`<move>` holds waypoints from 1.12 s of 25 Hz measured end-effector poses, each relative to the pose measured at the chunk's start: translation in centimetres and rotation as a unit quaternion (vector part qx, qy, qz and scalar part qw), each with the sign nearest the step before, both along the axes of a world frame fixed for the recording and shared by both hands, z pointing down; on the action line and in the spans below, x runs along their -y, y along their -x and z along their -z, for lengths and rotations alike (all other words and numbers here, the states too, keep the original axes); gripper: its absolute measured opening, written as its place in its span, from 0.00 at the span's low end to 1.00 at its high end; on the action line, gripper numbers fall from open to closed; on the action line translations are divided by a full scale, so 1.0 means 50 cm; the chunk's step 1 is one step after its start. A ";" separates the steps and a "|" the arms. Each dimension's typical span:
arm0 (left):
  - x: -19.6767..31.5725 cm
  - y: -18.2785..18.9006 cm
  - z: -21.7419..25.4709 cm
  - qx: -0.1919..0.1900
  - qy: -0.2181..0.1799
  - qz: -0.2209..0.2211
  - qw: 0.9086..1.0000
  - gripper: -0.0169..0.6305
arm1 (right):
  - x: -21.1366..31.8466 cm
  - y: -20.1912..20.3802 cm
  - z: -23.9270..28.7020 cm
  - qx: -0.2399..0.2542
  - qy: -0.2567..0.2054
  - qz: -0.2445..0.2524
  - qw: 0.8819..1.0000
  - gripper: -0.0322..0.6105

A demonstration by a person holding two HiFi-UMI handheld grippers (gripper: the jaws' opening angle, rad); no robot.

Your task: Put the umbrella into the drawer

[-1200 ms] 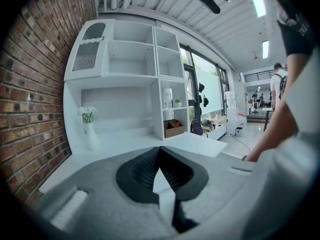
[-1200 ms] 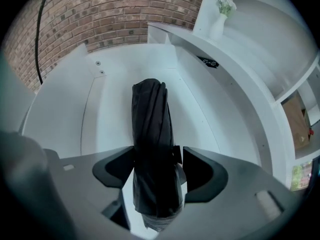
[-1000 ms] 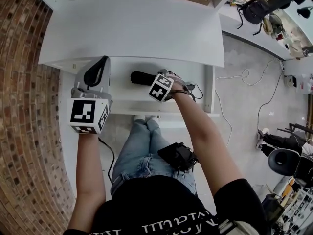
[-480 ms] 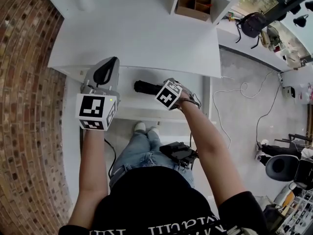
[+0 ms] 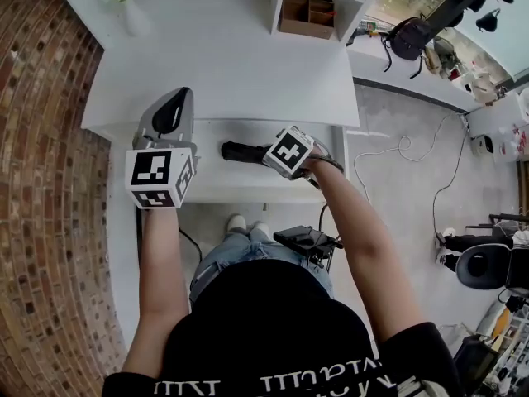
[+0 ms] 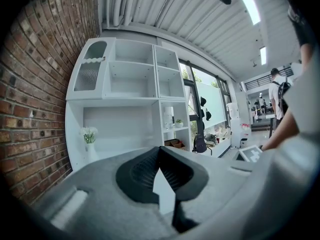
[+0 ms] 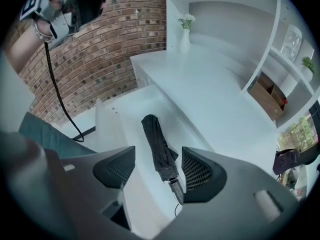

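Note:
A black folded umbrella [image 5: 241, 150] lies along the floor of the open white drawer [image 5: 216, 182] under the desk; its handle end points toward me. In the right gripper view the umbrella [image 7: 157, 144] rests in the drawer [image 7: 122, 119] below the gap between the jaws, clear of both pads. My right gripper [image 5: 268, 151] [image 7: 159, 169] is open just over the handle end. At the drawer's left end my left gripper [image 5: 169, 116] [image 6: 160, 156] is raised and points over the desk, its pads meeting at the tips around nothing.
The white desk top [image 5: 223, 64] runs behind the drawer, with a flower vase [image 5: 126, 2] at its far left and a shelf unit holding a cardboard box [image 5: 306, 11] at the back. A brick wall [image 5: 41, 180] is on the left. My legs [image 5: 240, 246] are below the drawer.
The head camera has shifted, so the desk sits differently in the picture. Both grippers keep about the same places relative to the drawer, and the umbrella still lies in it.

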State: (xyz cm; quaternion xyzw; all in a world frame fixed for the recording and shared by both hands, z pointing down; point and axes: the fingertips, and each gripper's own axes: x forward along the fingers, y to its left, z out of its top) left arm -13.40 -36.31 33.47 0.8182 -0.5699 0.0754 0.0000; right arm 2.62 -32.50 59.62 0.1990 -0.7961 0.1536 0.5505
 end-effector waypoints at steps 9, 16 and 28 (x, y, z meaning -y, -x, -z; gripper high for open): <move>-0.013 0.003 0.043 -0.021 -0.025 0.009 0.999 0.03 | 0.014 -0.008 0.141 0.115 -0.032 -0.085 0.989 0.51; -0.015 0.013 0.075 -0.031 -0.045 0.007 0.998 0.03 | 0.044 -0.033 0.275 0.202 -0.124 -0.151 0.960 0.51; 0.000 0.022 0.096 -0.018 -0.069 0.004 0.997 0.03 | 0.048 -0.089 0.489 0.322 -0.288 -0.242 0.869 0.49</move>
